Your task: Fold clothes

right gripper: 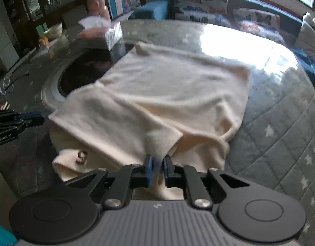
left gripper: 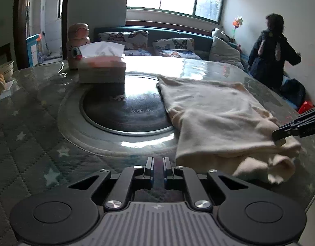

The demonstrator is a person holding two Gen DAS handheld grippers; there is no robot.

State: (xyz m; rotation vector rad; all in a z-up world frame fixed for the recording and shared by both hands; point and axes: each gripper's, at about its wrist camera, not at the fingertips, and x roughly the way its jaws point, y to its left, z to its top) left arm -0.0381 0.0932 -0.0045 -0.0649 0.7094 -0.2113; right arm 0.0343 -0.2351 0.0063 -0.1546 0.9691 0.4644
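right tongs (right gripper: 157,165) pinching cream garment (right gripper: 167,94), left tongs (left gripper: 158,165) closed empty, "genrobot.ai" lettering

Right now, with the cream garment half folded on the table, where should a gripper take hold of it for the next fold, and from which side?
Probably the near bunched edge of the cream garment, from the near side. There the folded layers overhang the flat body in a raised lip, thick enough to pinch. The right gripper already sits there with cloth between its pads; the left gripper is shut, off the cloth.
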